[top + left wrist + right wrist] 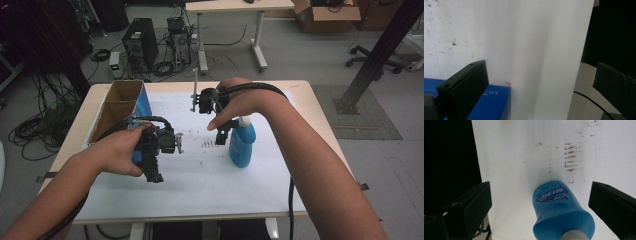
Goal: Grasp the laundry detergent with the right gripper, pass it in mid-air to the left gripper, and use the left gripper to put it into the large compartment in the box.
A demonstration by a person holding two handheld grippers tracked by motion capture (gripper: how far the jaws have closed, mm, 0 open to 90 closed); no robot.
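A blue bottle (242, 145) with a pale neck stands right of centre on the white sheet (200, 180). My right gripper (226, 134) hangs over it, pointing down. In the right gripper view the bottle (560, 212) sits between the wide-apart jaws of the right gripper (540, 187), and neither pad touches it. My left gripper (154, 172) is held at the left, pointing down beside the blue wall of an open cardboard box (141, 107). The left gripper (539, 67) is open over bare sheet, with a corner of the blue box (492, 105) by its left jaw.
Brown smudges (210, 144) mark the sheet just left of the bottle. The box takes up the table's left rear corner. On the floor beyond the table are a computer tower (139, 42), cables and another table (230, 30). A black post (380, 55) leans at the right.
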